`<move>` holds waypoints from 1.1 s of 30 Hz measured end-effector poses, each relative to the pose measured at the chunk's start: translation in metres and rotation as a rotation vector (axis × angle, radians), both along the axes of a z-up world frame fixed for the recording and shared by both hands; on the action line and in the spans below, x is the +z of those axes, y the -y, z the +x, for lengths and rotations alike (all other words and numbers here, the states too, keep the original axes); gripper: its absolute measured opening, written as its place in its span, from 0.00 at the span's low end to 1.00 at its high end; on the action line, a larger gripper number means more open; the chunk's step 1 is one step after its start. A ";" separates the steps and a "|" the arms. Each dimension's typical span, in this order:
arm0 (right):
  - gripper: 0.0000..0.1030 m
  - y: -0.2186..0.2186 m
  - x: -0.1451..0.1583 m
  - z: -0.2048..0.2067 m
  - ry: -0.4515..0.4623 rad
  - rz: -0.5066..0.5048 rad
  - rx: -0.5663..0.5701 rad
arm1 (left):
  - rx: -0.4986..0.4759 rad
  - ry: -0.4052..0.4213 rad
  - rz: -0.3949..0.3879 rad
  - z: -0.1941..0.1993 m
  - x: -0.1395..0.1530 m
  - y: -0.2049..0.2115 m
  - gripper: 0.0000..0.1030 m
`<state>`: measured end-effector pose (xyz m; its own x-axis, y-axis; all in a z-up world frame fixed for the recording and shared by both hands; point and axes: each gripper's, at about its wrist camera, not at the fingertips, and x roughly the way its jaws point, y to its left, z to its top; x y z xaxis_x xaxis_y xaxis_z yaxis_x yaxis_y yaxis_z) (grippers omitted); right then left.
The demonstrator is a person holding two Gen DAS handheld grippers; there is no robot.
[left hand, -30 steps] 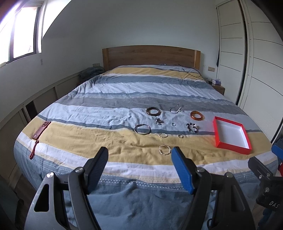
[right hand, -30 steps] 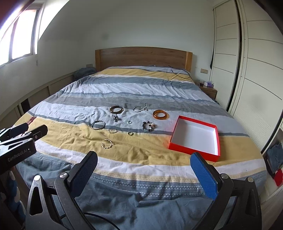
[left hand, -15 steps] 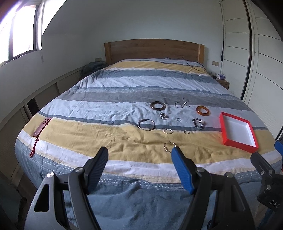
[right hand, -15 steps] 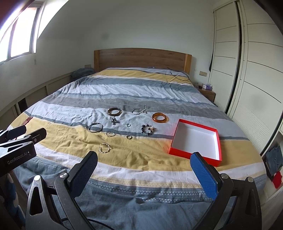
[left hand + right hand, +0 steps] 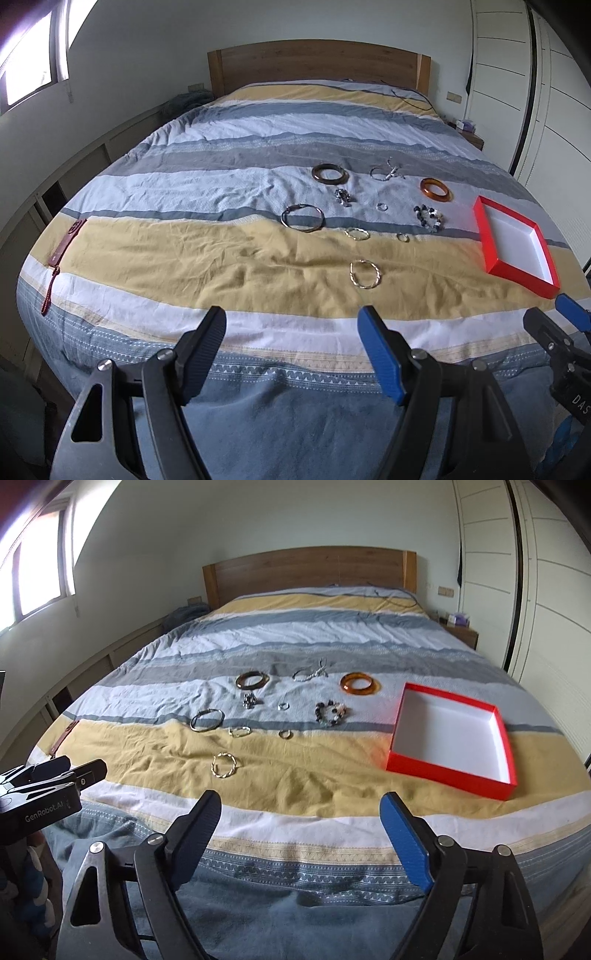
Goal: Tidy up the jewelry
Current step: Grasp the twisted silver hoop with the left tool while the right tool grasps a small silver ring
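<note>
Both tongs empty: left gripper (image 5: 291,328) agape, right gripper (image 5: 301,814) narrowing; thin gold twisted bangle (image 5: 223,765) may snag rumpled duvet (image 5: 332,775).

**Both claws dropped toward bed**

Left claw (image 5: 291,332) and right claw (image 5: 301,816) came down and in toward the bed (image 5: 332,771); jewelry now lies nearer ahead of their tips. Right claw's jaws are closing, narrower than before, nothing between them. Red box (image 5: 452,738) sits closer ahead-right of it.

Daylight from the blown-out window (image 5: 33,70) at left; fisheye bends edges.
</note>
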<state>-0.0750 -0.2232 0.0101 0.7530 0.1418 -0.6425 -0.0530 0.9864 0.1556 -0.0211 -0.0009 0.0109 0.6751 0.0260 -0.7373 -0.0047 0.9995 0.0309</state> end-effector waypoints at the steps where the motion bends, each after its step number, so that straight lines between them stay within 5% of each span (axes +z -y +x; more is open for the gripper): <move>1: 0.81 -0.001 -0.004 0.004 -0.010 0.003 0.008 | -0.007 -0.012 -0.006 0.006 -0.005 0.002 0.70; 8: 0.70 0.000 -0.026 0.038 -0.063 0.009 0.045 | -0.079 -0.070 -0.060 0.056 -0.036 0.020 0.68; 14: 0.62 -0.003 -0.049 0.083 -0.116 0.033 0.083 | -0.100 -0.170 -0.110 0.108 -0.076 0.028 0.44; 22: 0.61 -0.011 -0.075 0.141 -0.157 0.040 0.121 | -0.139 -0.252 -0.198 0.142 -0.115 0.036 0.36; 26: 0.60 -0.016 -0.086 0.166 -0.171 0.042 0.144 | -0.108 -0.251 -0.184 0.147 -0.123 0.031 0.06; 33: 0.49 -0.033 -0.111 0.210 -0.212 0.060 0.185 | -0.055 -0.188 -0.185 0.147 -0.119 0.018 0.05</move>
